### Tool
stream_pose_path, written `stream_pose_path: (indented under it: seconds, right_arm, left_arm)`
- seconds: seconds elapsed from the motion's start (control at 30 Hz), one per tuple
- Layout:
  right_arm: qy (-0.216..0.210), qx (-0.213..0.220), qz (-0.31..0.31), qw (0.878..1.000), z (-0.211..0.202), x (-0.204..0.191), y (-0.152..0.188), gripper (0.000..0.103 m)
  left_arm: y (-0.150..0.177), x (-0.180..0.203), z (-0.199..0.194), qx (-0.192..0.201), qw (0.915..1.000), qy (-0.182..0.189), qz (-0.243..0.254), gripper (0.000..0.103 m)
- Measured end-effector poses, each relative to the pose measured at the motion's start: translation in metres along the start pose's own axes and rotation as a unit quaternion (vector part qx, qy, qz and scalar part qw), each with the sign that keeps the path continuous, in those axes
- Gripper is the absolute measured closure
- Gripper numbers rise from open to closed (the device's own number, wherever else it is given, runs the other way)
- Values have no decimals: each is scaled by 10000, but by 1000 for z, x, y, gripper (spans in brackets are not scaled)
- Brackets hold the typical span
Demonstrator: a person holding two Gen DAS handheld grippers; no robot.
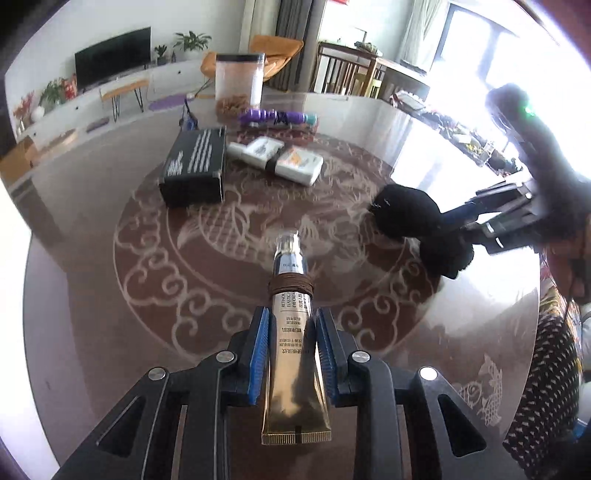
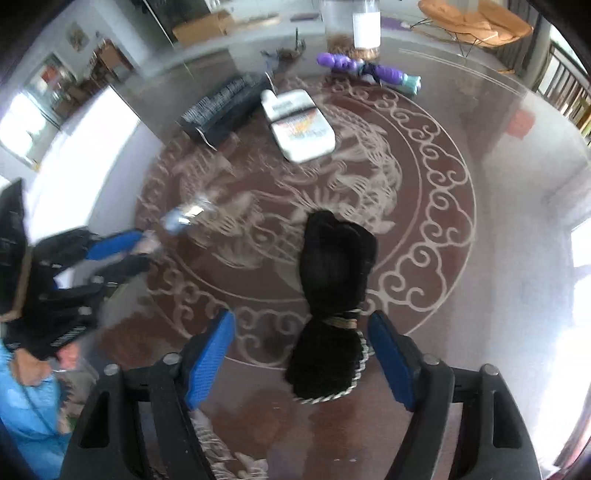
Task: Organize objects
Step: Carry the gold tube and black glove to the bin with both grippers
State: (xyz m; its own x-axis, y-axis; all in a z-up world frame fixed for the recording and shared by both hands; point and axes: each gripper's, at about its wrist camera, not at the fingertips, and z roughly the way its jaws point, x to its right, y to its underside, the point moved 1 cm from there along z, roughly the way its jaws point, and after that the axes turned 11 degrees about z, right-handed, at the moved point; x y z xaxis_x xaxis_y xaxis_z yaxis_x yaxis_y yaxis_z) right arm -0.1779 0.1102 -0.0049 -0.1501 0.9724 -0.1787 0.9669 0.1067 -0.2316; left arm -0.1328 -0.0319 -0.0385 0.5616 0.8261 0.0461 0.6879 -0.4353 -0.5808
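Gold cream tube, brown cord wound at the neck: being held mid-body by the left hand-held gripper, pads pressing, above the counter. Likely handling light, soft-walled, slick; gripping the stiffer shoulder advised. Reading "RETINOL", "EYE CREAM".

Black sock bundle, band-tied: lying on the counter between the right hand-held gripper pads, jaws standing apart, not touching. Soft, compressible; taking at the waist.

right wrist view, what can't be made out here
- Left tongs: motion blur smears them and the tube they hold, so the grip is unreadable here.
- Clear jar: its top is cut off by the upper edge.
- White bottles: label print is blurred.
- Black cloth bundle: too dark to tell what it is.
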Motion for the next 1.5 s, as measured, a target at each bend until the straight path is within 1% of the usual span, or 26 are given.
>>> stream_pose_path:
  seconds: [0.03,0.13,0.2,0.23,0.3,0.33,0.37,0.4,0.43,0.47,0.53,0.57,0.6,0.63,0.7,0.83,0.93,1.0,1.07,1.13,1.2,1.27,1.3,1.33,1.4,1.5]
  right_arm:
    - [106,7,-29,9999,2,2,0,77]
    - [42,89,145,9998,-2,13,1,77]
    - [-21,145,222,9996,-9,19,4,77]
    - [-40,137,234,9996,-11,20,4,77]
    - [-30,93,217,9997,-12,22,7,75]
    - [-18,42,186,9998,-11,21,7,74]
    - [-8,-8,150,9999,-9,20,7,66]
    - [12,-50,98,9999,-5,19,6,51]
    - [35,-46,70,10000,-4,17,6,44]
    - [59,-13,33,10000,-2,15,5,38]
    - [97,55,-30,9999,3,9,3,41]
    - [145,91,-64,9998,5,5,3,70]
    - [252,158,-124,9995,7,1,4,78]
    - [296,200,-163,9992,7,-2,6,78]
    - [156,333,-115,9993,-1,-5,13,78]
    - [-217,697,29,9973,-31,-9,34,78]
    - [-375,906,-72,9952,-53,-24,49,78]
    - [-428,1018,-208,9937,-64,-39,56,78]
    - [-540,1149,-385,9912,-77,-61,62,78]
    - [-747,1270,-525,9877,-90,-86,63,78]
    - [-1011,1378,-722,9826,-103,-118,63,78]
    - [-1402,1456,-959,9747,-114,-159,60,78]
    - [-1704,1460,-1129,9679,-121,-190,57,78]
    - [-1879,1456,-1234,9635,-125,-209,57,78]
    - [-2394,1343,-1546,9491,-129,-267,56,78]
    - [-2872,1078,-1894,9328,-119,-340,60,77]
  left_arm:
    - [3,2,3,-108,9999,68,0,77]
    - [5,8,10,-262,9996,-13,95,76]
    - [2,9,11,-289,9995,-2,132,68]
    - [0,9,12,-288,9995,33,112,51]
    - [-4,9,15,-274,9996,-37,108,32]
    - [-6,9,17,-273,9995,-89,148,32]
    - [-6,11,18,-285,9993,-137,199,39]
    - [-5,13,18,-277,9990,-244,271,51]
    - [-4,15,17,-216,9983,-382,372,76]
    - [-3,16,18,-180,9980,-431,421,77]
    - [2,13,14,-54,9991,-335,255,78]
    - [5,12,9,47,9994,-307,182,78]
    - [10,11,-1,231,9993,-269,82,78]
    - [13,10,-11,382,9991,-196,-25,78]
    - [22,8,-40,759,9967,-45,-295,78]
    - [40,10,-101,1417,9881,-8,-597,78]
    - [54,9,-151,1950,9773,-59,-828,78]
    - [67,4,-191,2327,9672,-186,-997,78]
    - [81,-3,-229,2611,9580,-360,-1130,78]
    - [99,-13,-269,2816,9494,-670,-1222,78]
    - [120,-28,-302,2831,9437,-1074,-1335,78]
    - [142,-43,-320,2649,9416,-1448,-1494,78]
    - [158,-54,-328,2503,9397,-1674,-1624,78]
    - [170,-64,-331,2368,9383,-1819,-1743,78]
    - [198,-86,-337,2046,9345,-2080,-2037,78]
    - [231,-120,-335,1470,9306,-2230,-2505,77]
